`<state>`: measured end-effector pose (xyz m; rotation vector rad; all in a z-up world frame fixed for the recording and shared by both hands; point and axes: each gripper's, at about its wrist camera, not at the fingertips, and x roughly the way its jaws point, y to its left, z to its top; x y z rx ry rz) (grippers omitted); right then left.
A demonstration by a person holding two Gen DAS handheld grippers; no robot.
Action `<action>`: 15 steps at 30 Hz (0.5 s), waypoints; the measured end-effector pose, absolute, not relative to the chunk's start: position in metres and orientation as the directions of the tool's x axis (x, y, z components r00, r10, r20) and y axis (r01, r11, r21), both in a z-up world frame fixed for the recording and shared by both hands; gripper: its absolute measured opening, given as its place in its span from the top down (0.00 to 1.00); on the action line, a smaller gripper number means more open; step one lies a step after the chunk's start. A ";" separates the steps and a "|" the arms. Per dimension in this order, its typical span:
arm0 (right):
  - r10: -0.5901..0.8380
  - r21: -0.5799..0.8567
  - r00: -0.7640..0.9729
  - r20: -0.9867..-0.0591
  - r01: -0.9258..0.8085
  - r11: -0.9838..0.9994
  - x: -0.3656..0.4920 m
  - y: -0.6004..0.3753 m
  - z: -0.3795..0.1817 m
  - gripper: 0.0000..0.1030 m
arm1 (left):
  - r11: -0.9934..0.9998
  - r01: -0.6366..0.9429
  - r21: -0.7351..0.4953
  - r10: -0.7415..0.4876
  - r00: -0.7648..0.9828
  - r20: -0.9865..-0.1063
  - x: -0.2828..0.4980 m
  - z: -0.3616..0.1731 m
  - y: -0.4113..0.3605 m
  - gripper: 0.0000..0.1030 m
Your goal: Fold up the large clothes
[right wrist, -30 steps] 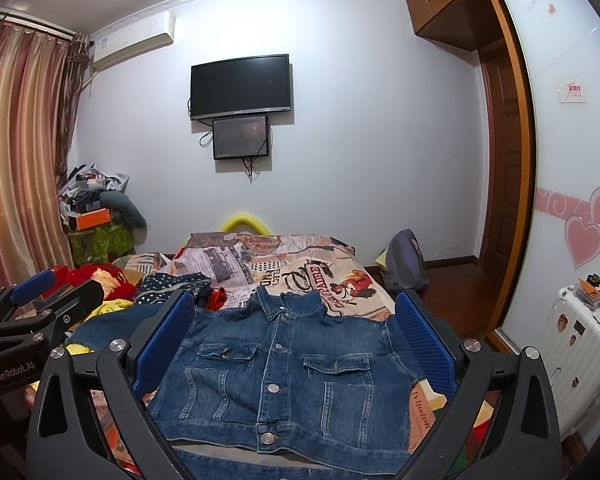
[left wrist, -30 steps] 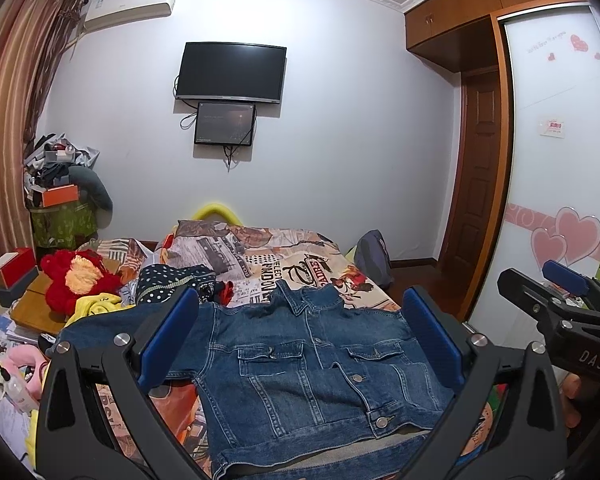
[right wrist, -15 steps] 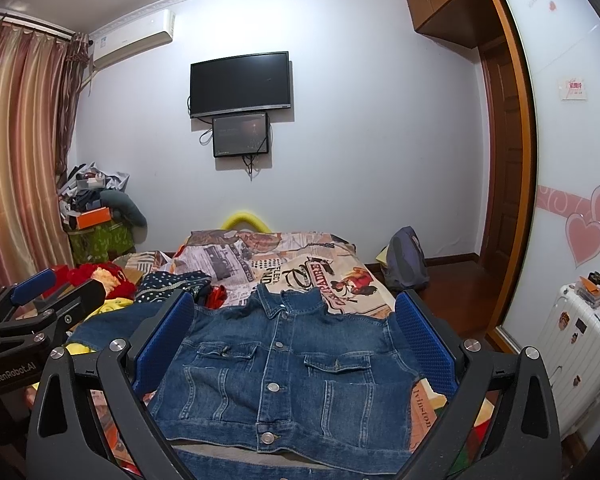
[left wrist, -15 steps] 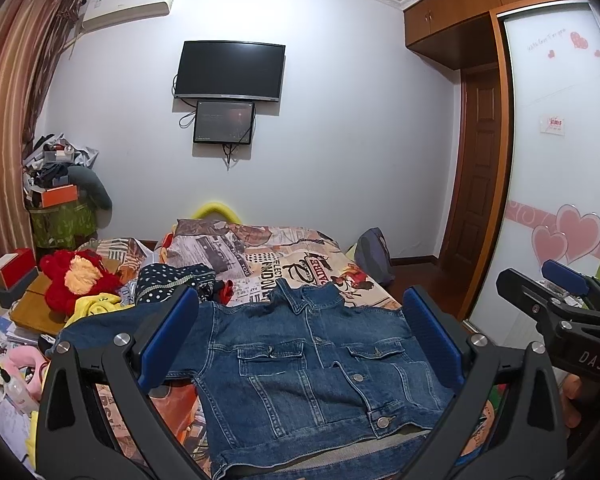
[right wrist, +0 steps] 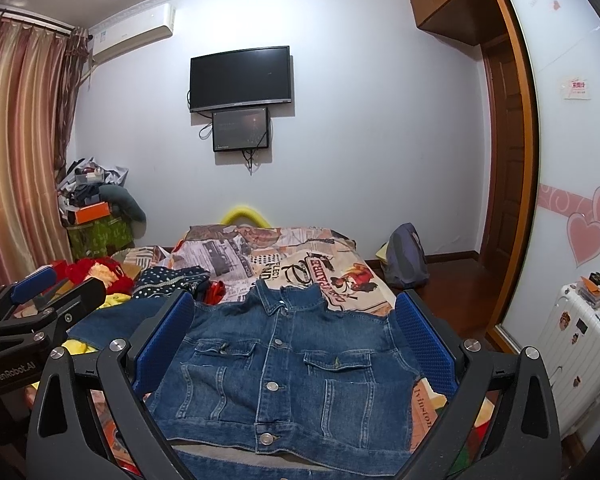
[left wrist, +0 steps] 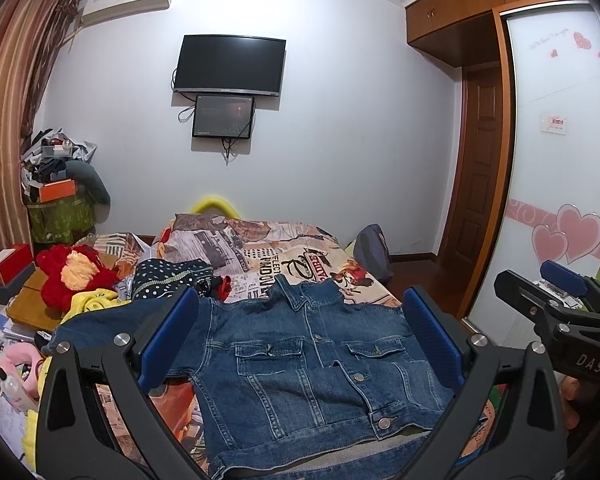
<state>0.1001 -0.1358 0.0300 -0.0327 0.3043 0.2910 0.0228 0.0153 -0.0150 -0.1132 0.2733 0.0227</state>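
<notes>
Left wrist view shows the denim jacket (left wrist: 312, 364) lying face up on the bed (left wrist: 260, 252), collar toward the far wall, front buttoned, one sleeve stretched out to the left over a yellow cloth (left wrist: 90, 300). The left tool (left wrist: 300, 344) hovers above it with its blue pads spread wide and nothing between them. The right tool (right wrist: 292, 340) is just as wide and empty over the jacket's right half.

No fold seems begun yet. A sound first step, judging by the layout, is to bring each tool down on a shoulder or sleeve seam, pinch through a single layer only, and carry the sleeve across the chest, keeping the hem square to the bed's edge. The outstretched left sleeve needs gathering first, since it trails off the patterned cover.

Heavy, stiff denim will hold a crease but resist a small pinch; the thick seams, flap pockets and metal buttons make lumps. The textured pads should bite well on the coarse weave.
</notes>
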 end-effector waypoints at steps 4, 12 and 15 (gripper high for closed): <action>0.272 0.012 0.912 -0.308 -0.282 0.959 0.106 -0.136 0.030 0.03 | 0.993 -0.033 -0.112 0.000 0.961 -0.278 0.030 -0.017 0.019 0.00; 0.245 0.026 0.908 -0.339 -0.251 0.968 0.125 -0.131 0.027 0.03 | 0.995 -0.053 -0.081 0.028 0.959 -0.281 0.052 -0.019 0.039 0.00; 0.236 0.028 0.901 -0.364 -0.243 0.970 0.138 -0.126 0.024 0.03 | 0.995 -0.082 -0.065 0.059 0.954 -0.294 0.063 -0.022 0.051 0.00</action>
